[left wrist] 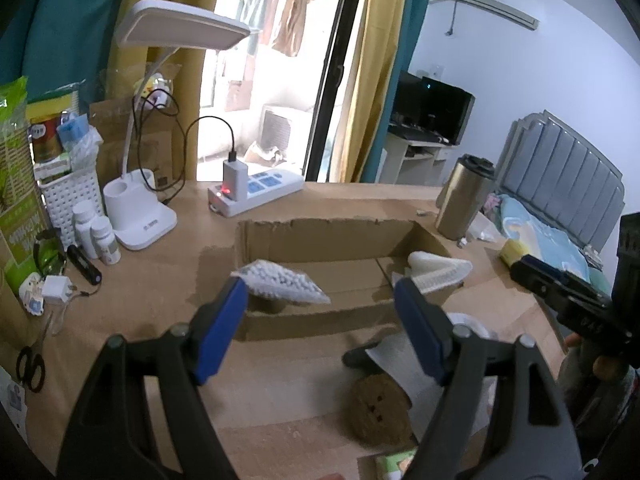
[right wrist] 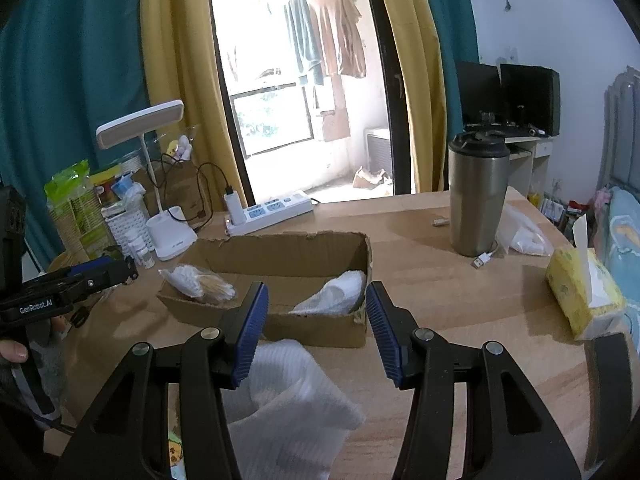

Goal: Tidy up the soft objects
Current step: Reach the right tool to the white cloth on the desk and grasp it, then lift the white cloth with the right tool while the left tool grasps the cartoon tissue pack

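The right gripper (right wrist: 316, 328) reaches over a wooden table (right wrist: 440, 280) with its blue pads apart and nothing between them. Just below its left finger lies a white foam sheet (right wrist: 292, 396), crumpled on the near table. Beyond the fingertips sits an open cardboard box (right wrist: 280, 276); a bag of cotton swabs (right wrist: 198, 280) rests in its left end, a white foam piece (right wrist: 334, 296) in its right. Far right stands a steel tumbler (right wrist: 476, 200), a tissue pack (right wrist: 584, 296) nearer. A power strip (right wrist: 272, 210) and a lamp (right wrist: 160, 184) lie behind the box. The left gripper (right wrist: 72, 288) shows at the left edge.
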The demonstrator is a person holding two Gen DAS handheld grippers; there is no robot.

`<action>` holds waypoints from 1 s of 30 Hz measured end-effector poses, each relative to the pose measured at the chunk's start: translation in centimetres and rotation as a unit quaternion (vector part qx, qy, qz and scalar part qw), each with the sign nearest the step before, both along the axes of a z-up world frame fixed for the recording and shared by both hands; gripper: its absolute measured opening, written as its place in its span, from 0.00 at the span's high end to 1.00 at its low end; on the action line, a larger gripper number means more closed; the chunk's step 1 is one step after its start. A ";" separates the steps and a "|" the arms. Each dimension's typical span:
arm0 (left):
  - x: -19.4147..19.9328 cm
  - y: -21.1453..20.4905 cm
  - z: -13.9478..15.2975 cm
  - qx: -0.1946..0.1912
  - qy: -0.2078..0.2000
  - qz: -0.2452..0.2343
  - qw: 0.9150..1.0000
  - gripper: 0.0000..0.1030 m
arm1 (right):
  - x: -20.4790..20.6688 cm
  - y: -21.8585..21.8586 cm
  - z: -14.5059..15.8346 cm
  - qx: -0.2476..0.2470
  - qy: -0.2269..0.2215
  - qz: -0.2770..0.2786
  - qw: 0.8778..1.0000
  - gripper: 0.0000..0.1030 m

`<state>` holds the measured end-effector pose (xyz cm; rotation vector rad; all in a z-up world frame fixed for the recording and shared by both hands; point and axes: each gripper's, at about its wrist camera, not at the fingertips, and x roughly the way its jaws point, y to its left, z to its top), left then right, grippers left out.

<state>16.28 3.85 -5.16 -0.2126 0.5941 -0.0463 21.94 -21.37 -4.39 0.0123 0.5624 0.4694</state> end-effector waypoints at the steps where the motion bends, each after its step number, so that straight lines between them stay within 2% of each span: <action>1: -0.1 -0.1 -0.1 -0.001 0.001 -0.001 1.000 0.25 | -0.1 0.0 -0.1 0.000 0.001 0.001 1.000 0.47; 15: -1.0 -0.8 -2.0 -0.003 0.024 -0.002 1.000 0.24 | -1.1 0.0 -2.0 -0.003 0.028 0.008 1.000 0.47; 30: -1.8 -0.8 -3.5 -0.003 0.051 0.002 0.999 0.24 | -0.5 1.6 -5.9 -0.029 0.092 0.028 0.995 0.46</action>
